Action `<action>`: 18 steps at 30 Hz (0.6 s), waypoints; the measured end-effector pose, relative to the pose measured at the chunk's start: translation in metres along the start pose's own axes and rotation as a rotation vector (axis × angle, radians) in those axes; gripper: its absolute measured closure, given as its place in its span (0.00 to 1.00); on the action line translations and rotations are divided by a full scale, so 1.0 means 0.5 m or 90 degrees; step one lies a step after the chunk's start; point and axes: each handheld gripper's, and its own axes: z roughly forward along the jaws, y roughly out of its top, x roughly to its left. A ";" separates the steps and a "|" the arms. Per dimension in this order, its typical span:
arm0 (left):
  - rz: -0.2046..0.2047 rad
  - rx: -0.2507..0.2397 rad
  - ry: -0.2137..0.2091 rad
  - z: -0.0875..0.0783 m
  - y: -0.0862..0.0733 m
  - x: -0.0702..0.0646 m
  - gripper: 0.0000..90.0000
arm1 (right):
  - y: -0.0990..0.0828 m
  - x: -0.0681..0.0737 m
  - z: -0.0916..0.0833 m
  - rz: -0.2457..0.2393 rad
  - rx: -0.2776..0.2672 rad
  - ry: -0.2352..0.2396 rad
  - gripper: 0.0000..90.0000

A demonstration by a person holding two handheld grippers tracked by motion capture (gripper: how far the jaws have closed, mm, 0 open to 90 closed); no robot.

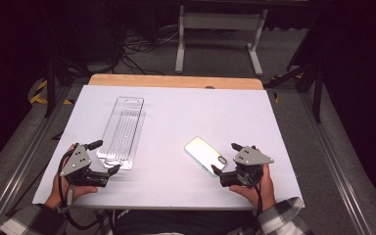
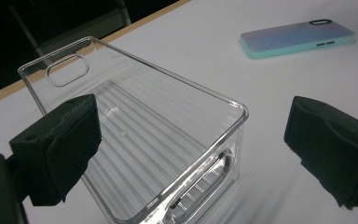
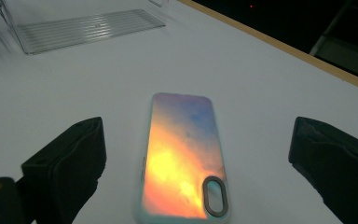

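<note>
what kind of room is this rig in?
Probably a lab or workshop data-collection bay, not a home: a white-topped table with a phone case and clear plastic box laid out, loose cables on grey carpet, and a bare metal stand behind.

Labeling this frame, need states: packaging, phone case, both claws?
Clear plastic package: empty, lying flat on the white table, untouched.
Phone case: lying flat, back up, apart from the package.
Left claw: open, at the package's near end.
Right claw: open, at the phone case, not gripping.
</note>
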 end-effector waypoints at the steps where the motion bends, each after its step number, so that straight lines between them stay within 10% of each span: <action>1: 0.001 -0.002 0.000 0.001 0.001 0.000 0.05 | -0.002 -0.002 -0.003 -0.001 0.002 0.002 0.04; 18: 0.016 0.007 -0.003 -0.004 -0.003 -0.006 0.05 | 0.006 -0.011 0.017 0.004 0.070 0.008 0.07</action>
